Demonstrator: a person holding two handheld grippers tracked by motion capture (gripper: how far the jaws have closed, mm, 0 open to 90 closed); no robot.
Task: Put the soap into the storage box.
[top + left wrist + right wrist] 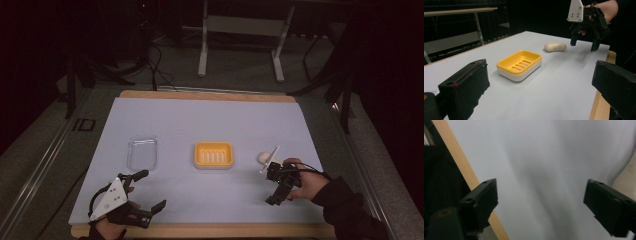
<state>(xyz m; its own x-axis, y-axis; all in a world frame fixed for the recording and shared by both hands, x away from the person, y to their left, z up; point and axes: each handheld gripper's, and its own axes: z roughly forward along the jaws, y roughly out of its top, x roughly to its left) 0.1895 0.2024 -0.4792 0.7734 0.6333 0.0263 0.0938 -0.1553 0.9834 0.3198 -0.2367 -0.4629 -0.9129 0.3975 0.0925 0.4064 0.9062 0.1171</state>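
One soap bar [263,157] — one yellow soap dish [213,154] — one clear lid [142,152]. Two grippers: left [148,189], right [276,186]. One table [210,205].

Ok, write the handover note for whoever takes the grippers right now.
Left gripper: open, holds nothing, near the table's front left corner.
Right gripper: open, holds nothing, raised close beside the soap bar.
Soap bar lies on the white table cover, right of the yellow soap dish, apart from it. Dish is empty. A clear lid lies flat left of the dish.
Done: nothing moved into the dish yet.
Left, probably: grasp the soap, put it in the dish, perhaps add the lid.
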